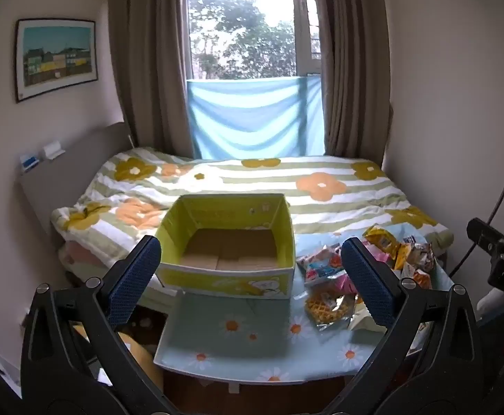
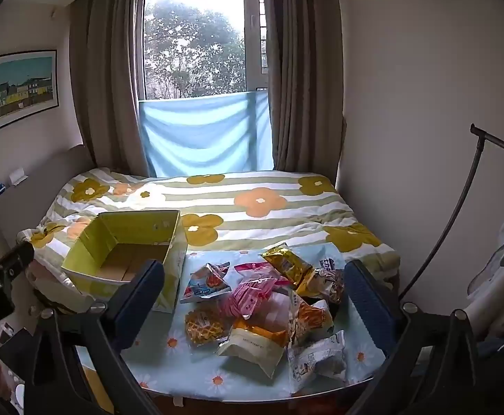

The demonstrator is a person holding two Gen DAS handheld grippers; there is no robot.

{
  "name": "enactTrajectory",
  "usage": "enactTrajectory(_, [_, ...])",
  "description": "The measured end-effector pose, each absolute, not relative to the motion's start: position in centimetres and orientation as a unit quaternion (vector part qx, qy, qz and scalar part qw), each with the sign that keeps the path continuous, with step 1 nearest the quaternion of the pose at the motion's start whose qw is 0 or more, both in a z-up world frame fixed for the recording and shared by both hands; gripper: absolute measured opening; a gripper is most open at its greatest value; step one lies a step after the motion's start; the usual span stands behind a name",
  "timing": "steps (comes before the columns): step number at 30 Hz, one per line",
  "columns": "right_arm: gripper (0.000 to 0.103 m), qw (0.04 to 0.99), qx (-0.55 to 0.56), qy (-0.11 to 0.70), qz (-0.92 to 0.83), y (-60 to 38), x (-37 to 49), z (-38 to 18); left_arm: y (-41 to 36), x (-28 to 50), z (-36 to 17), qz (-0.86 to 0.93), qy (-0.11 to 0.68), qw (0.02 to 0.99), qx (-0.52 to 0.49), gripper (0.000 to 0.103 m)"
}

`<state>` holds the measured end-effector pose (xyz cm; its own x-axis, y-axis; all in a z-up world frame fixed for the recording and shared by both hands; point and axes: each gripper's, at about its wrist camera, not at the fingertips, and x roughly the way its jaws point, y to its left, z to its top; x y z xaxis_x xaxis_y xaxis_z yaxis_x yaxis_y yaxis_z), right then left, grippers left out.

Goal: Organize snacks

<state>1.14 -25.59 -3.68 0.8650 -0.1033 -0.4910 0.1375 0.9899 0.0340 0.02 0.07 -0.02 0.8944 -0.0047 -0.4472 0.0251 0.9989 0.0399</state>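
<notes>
Glossy plastic snack wrappers lie on matt cloth beside a cardboard-floored box.

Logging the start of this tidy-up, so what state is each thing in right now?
Left gripper: open, holding nothing.
Right gripper: open, holding nothing.
Yellow box: open-topped, upright, no snacks inside.
Snack packets: sealed, heaped loose on the table beside the box.
Waffle packet: lying flat at the heap's near left edge.
Table: covered with a daisy-print cloth.
Curtains: drawn open.
</notes>
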Motion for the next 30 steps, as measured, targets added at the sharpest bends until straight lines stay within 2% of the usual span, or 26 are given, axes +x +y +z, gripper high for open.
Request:
enactTrajectory(6, [0.103,0.964,0.038,0.257,-0.060,-25.5,0.9,-3.8,1.1,1.3,-0.2,-0.010,0.252,0.967,0.013,0.103])
enactTrajectory(11, [0.103,0.962,0.031,0.265,-0.064,-25.8,1.7,-3.9,-0.2,0.4,-0.8,-0.006,0.232,0.972,0.025,0.103])
enactTrajectory(30, [0.103,0.961,0.034,0.265,-0.066,-25.6,1.4,-4.5,-0.6,0.4,-0.3,-0.004,0.236,0.971,0.025,0.103])
